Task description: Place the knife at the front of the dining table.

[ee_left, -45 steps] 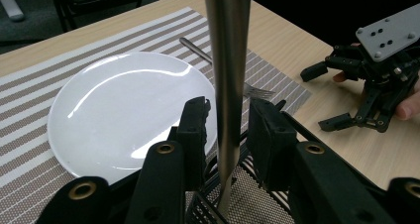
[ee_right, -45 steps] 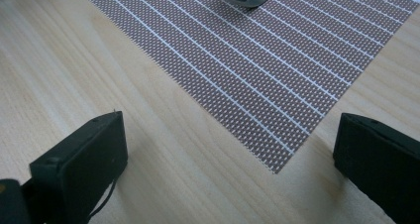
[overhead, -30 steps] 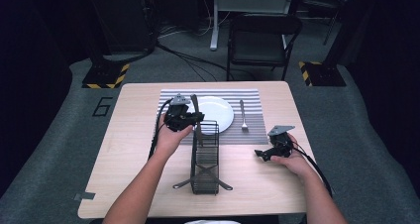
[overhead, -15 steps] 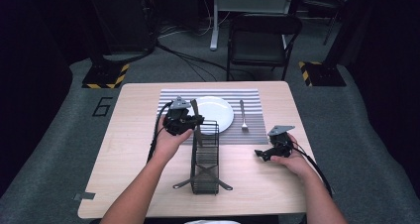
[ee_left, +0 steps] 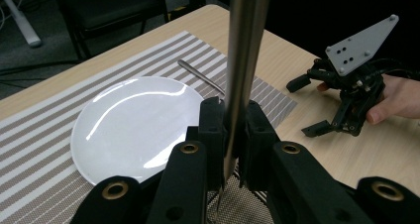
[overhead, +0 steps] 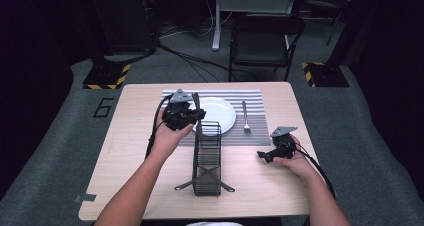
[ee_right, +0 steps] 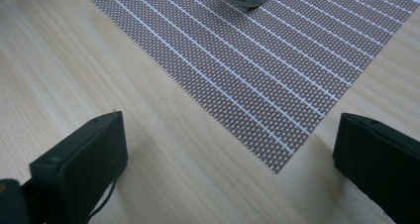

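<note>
While left gripper (ee_left: 230, 135) pinches a knife (ee_left: 242, 60) — right gripper (overhead: 274, 153) spread wide, resting on table (overhead: 135, 151).

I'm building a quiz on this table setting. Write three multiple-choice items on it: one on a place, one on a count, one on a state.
1. Where does the fork lie?
A. on the plate
B. on the striped placemat, right of the plate
C. in the wire caddy

2. How many plates are on the table?
A. one
B. two
C. three

3. What state is the right hand-held gripper in?
A. shut on the fork
B. shut on nothing
C. open, holding nothing

Key: 1 B, the fork rests on the placemat beside the white plate. 2 A, a single plate shows. 3 C, the right gripper view shows its jaws wide apart over bare table.
</note>
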A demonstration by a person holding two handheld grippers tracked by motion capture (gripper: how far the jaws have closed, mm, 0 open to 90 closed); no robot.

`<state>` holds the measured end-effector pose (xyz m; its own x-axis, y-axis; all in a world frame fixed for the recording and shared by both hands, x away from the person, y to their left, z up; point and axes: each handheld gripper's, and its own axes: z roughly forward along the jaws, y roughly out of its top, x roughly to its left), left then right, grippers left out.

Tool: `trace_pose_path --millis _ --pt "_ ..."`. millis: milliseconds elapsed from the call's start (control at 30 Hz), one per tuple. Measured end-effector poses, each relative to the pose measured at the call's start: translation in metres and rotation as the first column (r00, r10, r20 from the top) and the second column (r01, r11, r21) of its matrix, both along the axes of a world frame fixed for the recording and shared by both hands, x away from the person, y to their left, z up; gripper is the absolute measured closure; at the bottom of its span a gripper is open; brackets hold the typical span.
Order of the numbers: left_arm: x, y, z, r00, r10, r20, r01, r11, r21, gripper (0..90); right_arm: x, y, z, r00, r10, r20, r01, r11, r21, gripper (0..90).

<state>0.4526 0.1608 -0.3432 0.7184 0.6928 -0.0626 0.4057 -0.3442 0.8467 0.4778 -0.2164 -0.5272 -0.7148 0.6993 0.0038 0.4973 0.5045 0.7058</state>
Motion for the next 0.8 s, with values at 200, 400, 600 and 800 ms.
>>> trace_pose_path --millis 200,400,600,800 --pt "0.001 -0.001 0.014 0.9999 0.005 0.011 -0.005 1.0000 0.002 82.1 0.000 0.000 0.000 1.0000 0.000 0.000 0.000 1.000 0.000 0.0" --pt "0.001 0.001 0.029 0.9996 0.012 0.026 -0.012 0.9999 -0.002 82.1 0.000 0.000 0.000 1.0000 0.000 0.000 0.000 1.000 0.000 0.0" --pt "-0.002 0.005 0.041 0.9988 0.017 0.045 -0.017 0.9999 -0.003 82.2 0.000 0.000 0.000 1.0000 0.001 0.001 -0.001 1.000 -0.001 0.0" --pt "-0.004 0.011 0.053 0.9976 0.032 0.062 -0.031 0.9995 -0.011 82.2 0.000 0.000 0.000 1.0000 0.000 0.000 0.000 1.000 0.000 0.0"
